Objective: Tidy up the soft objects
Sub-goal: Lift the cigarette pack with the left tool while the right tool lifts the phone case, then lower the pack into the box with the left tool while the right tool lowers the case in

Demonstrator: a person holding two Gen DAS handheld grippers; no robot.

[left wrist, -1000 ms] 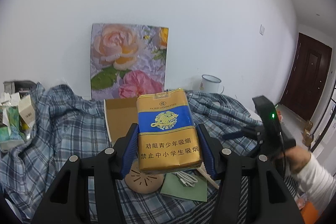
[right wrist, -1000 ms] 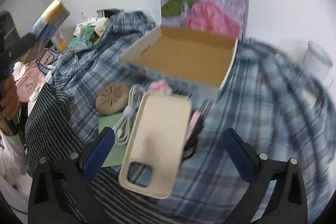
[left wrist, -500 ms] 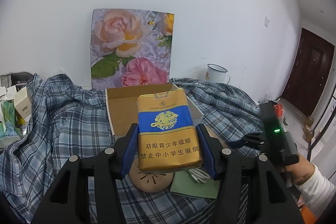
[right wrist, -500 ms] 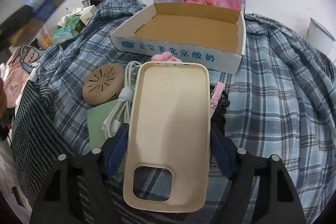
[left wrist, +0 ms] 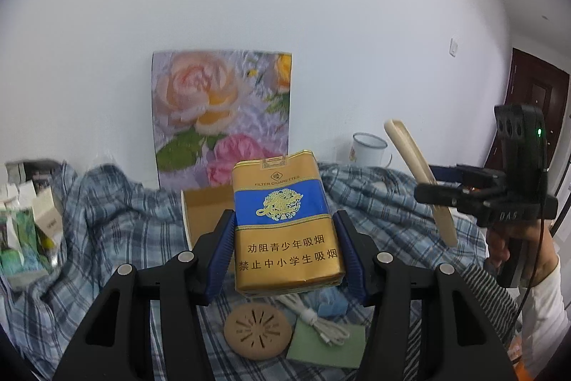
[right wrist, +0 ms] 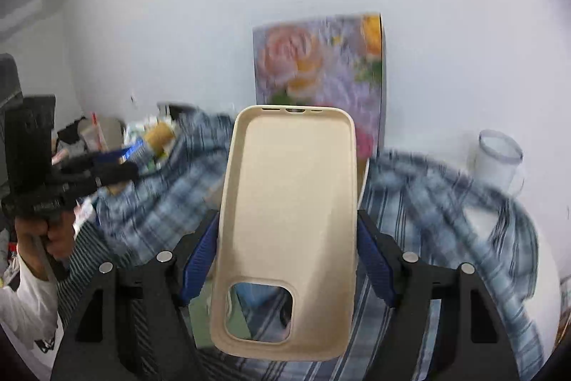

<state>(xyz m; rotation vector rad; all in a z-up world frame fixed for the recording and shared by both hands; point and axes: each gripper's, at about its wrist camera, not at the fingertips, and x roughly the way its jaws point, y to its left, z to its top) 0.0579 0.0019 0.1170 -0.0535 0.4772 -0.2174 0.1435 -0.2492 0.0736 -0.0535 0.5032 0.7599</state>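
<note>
Phone case (right wrist: 289, 231): cream, clamped across its width by the right gripper (right wrist: 287, 256), jaws having just closed on it; lifted clear of the plaid cloth (right wrist: 446, 202).
Case axis: long axis runs away from the camera, camera cutout nearest, port end tipped up toward the flower picture (right wrist: 321, 66).
Cigarette pack (left wrist: 285, 224): upright, top end up, pinched by its sides in the left gripper (left wrist: 285, 252) above the cardboard box (left wrist: 203, 213).
</note>
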